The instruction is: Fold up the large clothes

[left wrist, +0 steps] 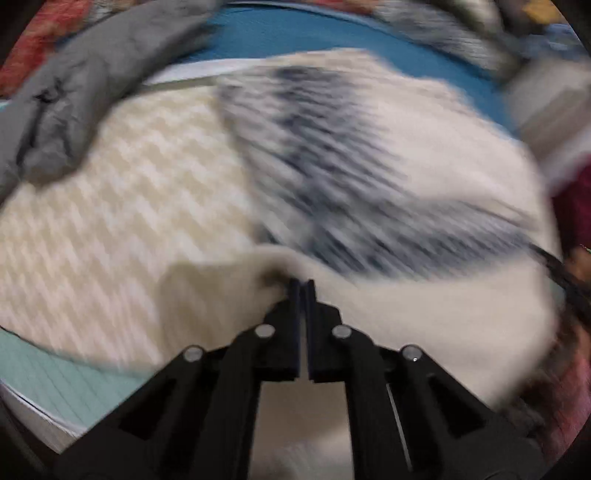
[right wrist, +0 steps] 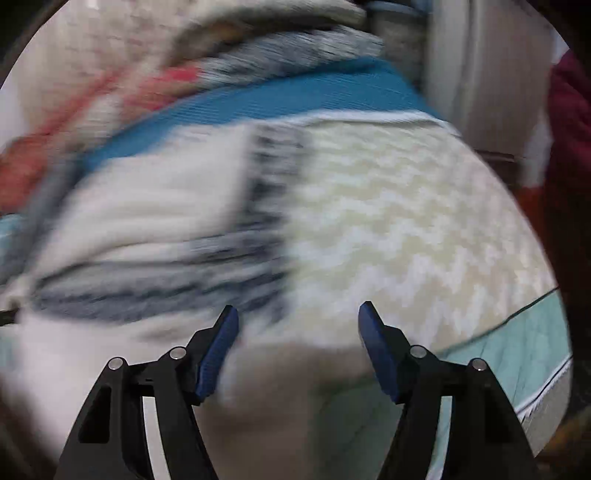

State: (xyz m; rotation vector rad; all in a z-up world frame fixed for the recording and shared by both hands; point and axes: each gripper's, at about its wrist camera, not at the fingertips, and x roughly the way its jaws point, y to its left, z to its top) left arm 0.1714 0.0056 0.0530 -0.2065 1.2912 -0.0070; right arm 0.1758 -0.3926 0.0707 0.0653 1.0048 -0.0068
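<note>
Left tongs have their two dark fingers pressed together, pinching a fold of the cream sweater right at the tips. Right tongs are spread wide with nothing between their blue pads; soft cream cloth lies blurred just beneath them. The sweater, cream with a band of dark blue-grey pattern across it, is spread over a pale quilted bed cover with a zigzag weave, and both views are smeared by motion. A grey garment lies crumpled at the far left of the cover, touching its edge. Beyond the sweater runs a teal-blue sheet, and a mint-green edge of bedding shows along the near side of the cover.
</note>
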